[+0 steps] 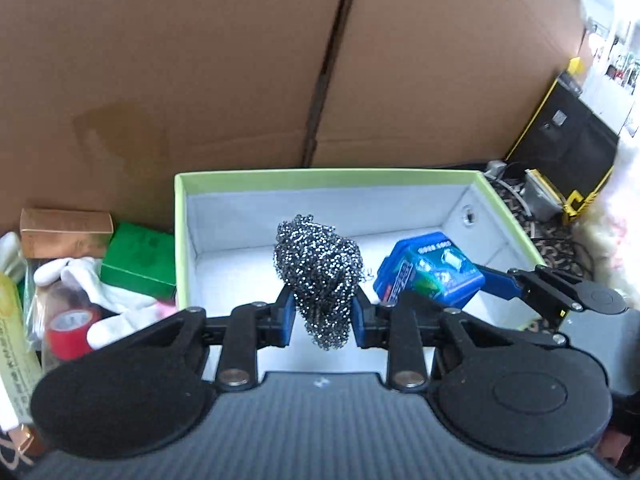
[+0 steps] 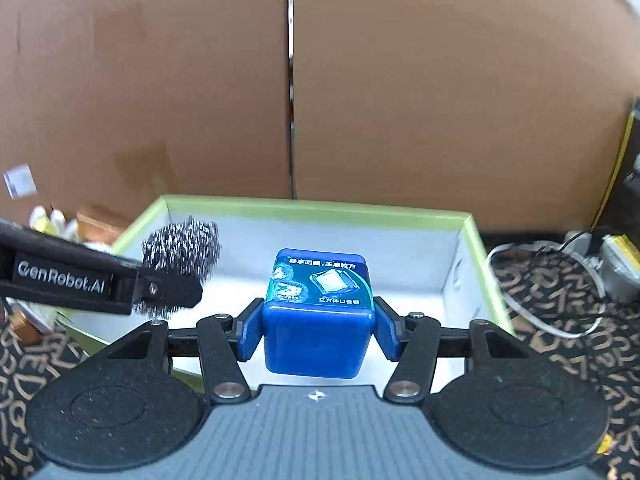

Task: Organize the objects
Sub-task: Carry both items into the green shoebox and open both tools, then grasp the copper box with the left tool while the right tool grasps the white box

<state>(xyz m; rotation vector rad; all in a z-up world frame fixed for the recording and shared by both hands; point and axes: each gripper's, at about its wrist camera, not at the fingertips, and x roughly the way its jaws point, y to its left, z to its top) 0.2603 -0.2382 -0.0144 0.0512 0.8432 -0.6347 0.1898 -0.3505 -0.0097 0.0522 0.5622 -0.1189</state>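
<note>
Left gripper (image 1: 322,316): blue pads clamped on a steel scourer (image 1: 318,280), which hangs between the jaws above the inside of the box (image 1: 320,180). Right gripper (image 2: 318,330): pads pressed on both sides of a blue gum tub (image 2: 320,312), held upright with its printed lid facing up, likewise above the inside of the box. In the right wrist view the scourer and the left gripper appear left of the tub, near the box's left wall.

Box: open top, green rim, pale grey lining, backed by a cardboard wall (image 1: 240,60).

Left of the box: green carton (image 1: 140,260), copper carton (image 1: 66,232), white glove (image 1: 96,284), red tape roll (image 1: 68,328).

Right of the box: patterned cloth (image 2: 560,320) with a white cable (image 2: 540,288) and a black-and-yellow case (image 1: 568,148).
</note>
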